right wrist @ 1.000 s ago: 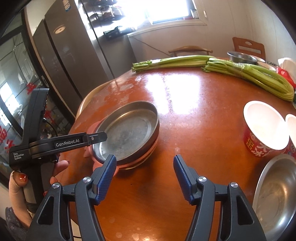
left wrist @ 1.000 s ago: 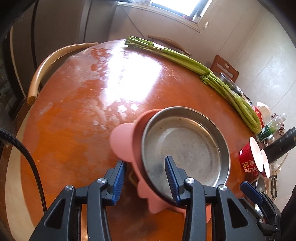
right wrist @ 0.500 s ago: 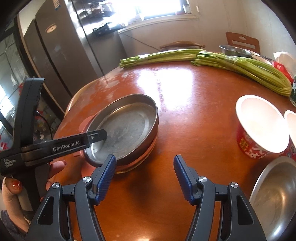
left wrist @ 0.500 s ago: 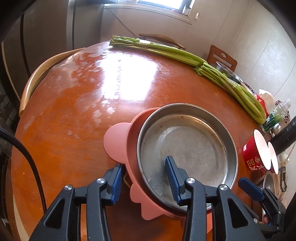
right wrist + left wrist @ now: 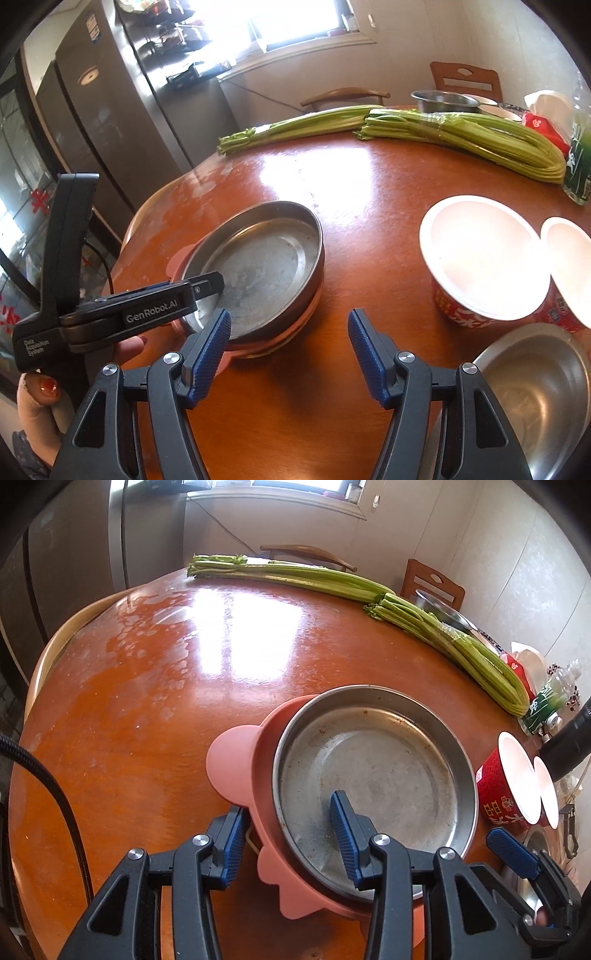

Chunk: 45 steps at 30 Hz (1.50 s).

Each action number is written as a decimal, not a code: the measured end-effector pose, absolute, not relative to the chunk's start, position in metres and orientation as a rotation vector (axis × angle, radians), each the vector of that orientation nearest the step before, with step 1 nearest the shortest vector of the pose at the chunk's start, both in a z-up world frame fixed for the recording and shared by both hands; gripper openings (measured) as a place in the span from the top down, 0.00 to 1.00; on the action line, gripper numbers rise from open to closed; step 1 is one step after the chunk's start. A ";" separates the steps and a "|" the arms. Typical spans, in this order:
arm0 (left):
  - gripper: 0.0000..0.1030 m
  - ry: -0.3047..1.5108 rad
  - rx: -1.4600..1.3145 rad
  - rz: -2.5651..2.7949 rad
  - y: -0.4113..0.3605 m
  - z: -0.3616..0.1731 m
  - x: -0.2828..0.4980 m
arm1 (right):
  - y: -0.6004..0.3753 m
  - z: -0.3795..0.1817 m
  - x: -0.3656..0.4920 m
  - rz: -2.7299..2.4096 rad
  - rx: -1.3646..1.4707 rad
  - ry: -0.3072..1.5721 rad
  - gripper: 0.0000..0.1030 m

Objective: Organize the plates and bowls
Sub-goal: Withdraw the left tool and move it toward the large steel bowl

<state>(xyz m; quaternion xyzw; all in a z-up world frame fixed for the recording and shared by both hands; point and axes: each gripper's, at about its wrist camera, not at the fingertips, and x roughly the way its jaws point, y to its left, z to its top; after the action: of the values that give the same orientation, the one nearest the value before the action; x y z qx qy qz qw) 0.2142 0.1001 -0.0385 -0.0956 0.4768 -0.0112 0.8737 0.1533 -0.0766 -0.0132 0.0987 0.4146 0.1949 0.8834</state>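
Left wrist view showed the left gripper (image 5: 291,834) clamped across the stacked pink plate (image 5: 236,764) and steel plate (image 5: 373,779) rims, apparently to shift them; the empty right gripper (image 5: 290,350) was opening.

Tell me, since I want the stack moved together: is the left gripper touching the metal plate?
Touching. The left wrist view shows the left gripper straddling the rims of the metal plate and pink plate.

Dull scuffed metal plate (image 5: 373,775), matt pink bowl (image 5: 236,764), glossy wooden table (image 5: 147,701)
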 end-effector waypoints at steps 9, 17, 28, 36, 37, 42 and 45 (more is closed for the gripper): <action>0.56 0.960 -0.183 0.029 0.096 -0.039 0.210 | -0.087 -0.011 0.151 0.373 0.185 0.849 0.32; 0.56 0.886 -0.170 0.102 0.106 -0.023 0.186 | -0.089 -0.007 0.150 0.371 0.175 0.833 0.32; 0.56 0.770 -0.163 0.077 0.093 0.018 0.137 | -0.104 0.021 0.128 0.373 0.154 0.751 0.31; 0.56 0.741 -0.136 -0.011 0.052 0.036 0.117 | -0.141 0.043 0.102 0.307 0.145 0.673 0.31; 0.56 0.738 -0.134 -0.021 0.046 0.037 0.115 | -0.149 0.046 0.097 0.295 0.143 0.662 0.31; 0.56 0.732 -0.095 -0.076 0.010 0.041 0.105 | -0.179 0.048 0.085 0.238 0.145 0.655 0.31; 0.56 0.740 -0.081 -0.109 -0.009 0.040 0.102 | -0.199 0.045 0.078 0.207 0.153 0.657 0.31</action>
<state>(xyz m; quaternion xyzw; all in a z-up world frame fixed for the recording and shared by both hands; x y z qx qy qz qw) 0.1019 -0.0088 0.0398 -0.0397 0.3613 -0.0531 0.9301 0.0776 -0.1989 0.0451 0.0750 0.3218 0.1014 0.9384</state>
